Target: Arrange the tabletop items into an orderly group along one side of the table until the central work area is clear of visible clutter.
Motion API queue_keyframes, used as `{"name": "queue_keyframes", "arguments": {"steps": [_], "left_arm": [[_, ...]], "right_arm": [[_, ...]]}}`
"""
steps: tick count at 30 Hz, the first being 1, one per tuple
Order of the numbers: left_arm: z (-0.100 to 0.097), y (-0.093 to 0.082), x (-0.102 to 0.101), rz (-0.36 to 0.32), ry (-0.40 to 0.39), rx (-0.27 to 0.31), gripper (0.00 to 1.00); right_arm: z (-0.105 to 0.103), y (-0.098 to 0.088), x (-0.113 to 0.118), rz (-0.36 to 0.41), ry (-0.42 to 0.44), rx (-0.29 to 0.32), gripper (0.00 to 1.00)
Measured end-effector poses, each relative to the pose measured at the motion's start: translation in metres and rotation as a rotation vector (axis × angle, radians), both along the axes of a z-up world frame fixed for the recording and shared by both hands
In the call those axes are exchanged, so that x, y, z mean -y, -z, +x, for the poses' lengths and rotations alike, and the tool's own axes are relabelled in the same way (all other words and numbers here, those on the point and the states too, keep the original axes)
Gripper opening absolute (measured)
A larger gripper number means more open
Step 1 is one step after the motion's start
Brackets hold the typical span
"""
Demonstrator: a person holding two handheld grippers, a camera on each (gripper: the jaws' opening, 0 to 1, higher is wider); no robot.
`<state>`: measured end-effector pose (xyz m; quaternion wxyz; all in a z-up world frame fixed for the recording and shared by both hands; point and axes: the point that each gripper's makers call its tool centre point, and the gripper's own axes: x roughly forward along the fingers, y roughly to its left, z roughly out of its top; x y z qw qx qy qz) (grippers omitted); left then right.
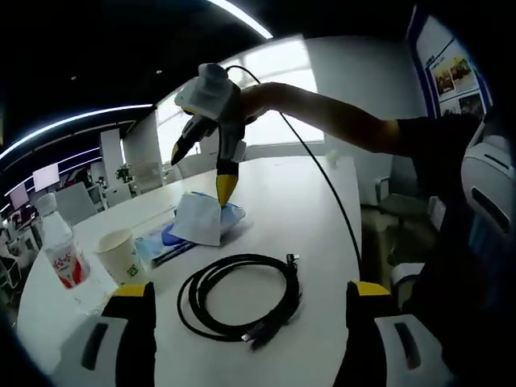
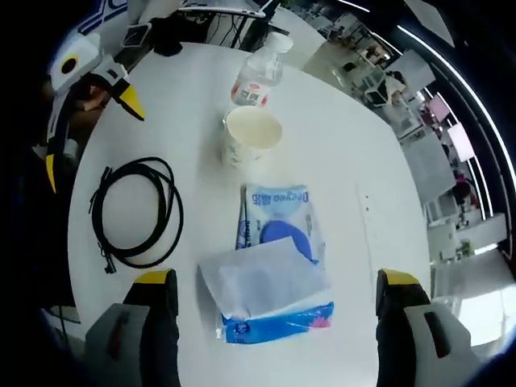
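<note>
On the white table [image 1: 310, 201] lies a blue tissue pack [image 2: 278, 218] with a white tissue [image 2: 262, 282] pulled out of it. My right gripper [image 2: 276, 282] hangs open right over that tissue. From the left gripper view, the right gripper [image 1: 201, 171] has one yellow tip just above the tissue pack [image 1: 197, 218]. A coiled black cable [image 1: 242, 294] lies in front of my open left gripper [image 1: 251, 289], nothing held. A paper cup [image 2: 251, 133] and a clear bottle [image 2: 262, 76] with a red label stand beyond the pack. The left gripper [image 2: 93, 143] shows open beside the cable [image 2: 137, 210].
The paper cup [image 1: 119, 254] and bottle [image 1: 60, 246] stand near the table's left edge. A person's arm [image 1: 347, 121] reaches over the table from the right. An office chair [image 1: 403, 201] stands past the right edge. More desks and chairs lie beyond the table.
</note>
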<state>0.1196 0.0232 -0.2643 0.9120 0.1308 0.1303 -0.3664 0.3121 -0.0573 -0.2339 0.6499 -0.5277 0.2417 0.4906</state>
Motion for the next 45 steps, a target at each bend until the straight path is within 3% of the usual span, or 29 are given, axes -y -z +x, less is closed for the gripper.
{"name": "queue_keyframes", "arguments": {"steps": [18,45], "left_arm": [[0.011,0.004,0.014,-0.005,0.027,-0.01,0.93],[0.025,0.003,0.027,-0.003,0.035,-0.018,0.98]], "right_arm": [[0.008,0.004,0.028,0.001,0.033,-0.015,0.99],[0.023,0.008,0.061,0.011,0.061,-0.035,1.0]]}}
